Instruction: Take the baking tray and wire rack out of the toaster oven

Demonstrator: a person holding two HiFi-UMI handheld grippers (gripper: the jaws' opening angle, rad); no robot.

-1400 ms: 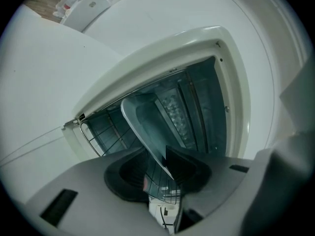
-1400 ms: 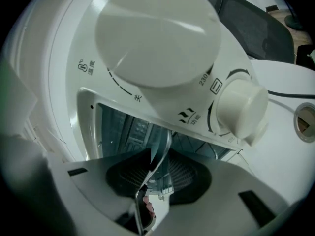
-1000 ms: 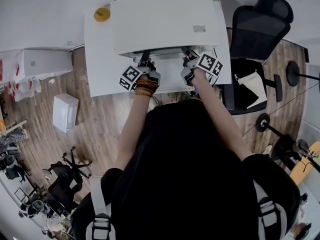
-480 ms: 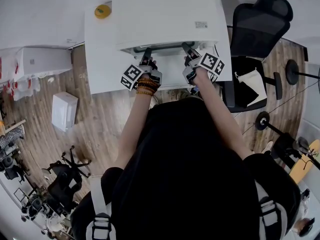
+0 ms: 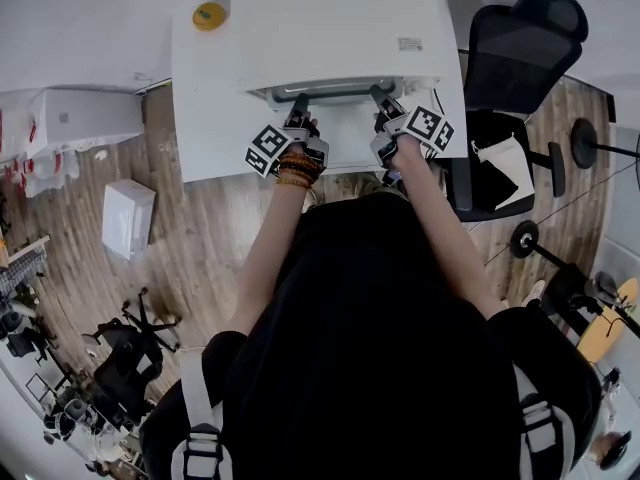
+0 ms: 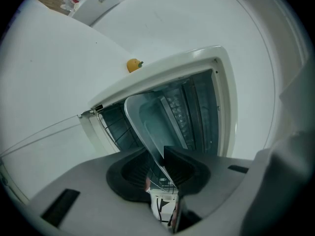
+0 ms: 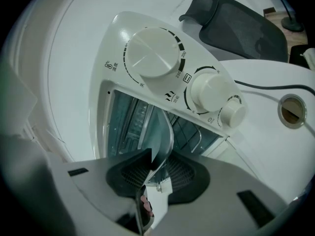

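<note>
A: Where do we have the baking tray?

B: We have it inside the open toaster oven, with its front rim reaching out of the mouth toward us; the oven stands on the white table.

A: And our left gripper?

B: Its jaws have just been closing; they stand only a narrow way apart, with the tray's thin rim pinched between the pads near its left end.

A: Our right gripper?

B: Much the same; its jaws are narrow and clamped on that rim at the right end, just beside the oven's white knobs.

A: Do we see the wire rack?

B: We do; its bars show inside the oven on the far side of the tray's underside; whether it touches the tray we cannot tell.

A: Anything else around us?

B: A small yellow thing lies on the table by the oven's back left corner; a black office chair stands to our right.
</note>
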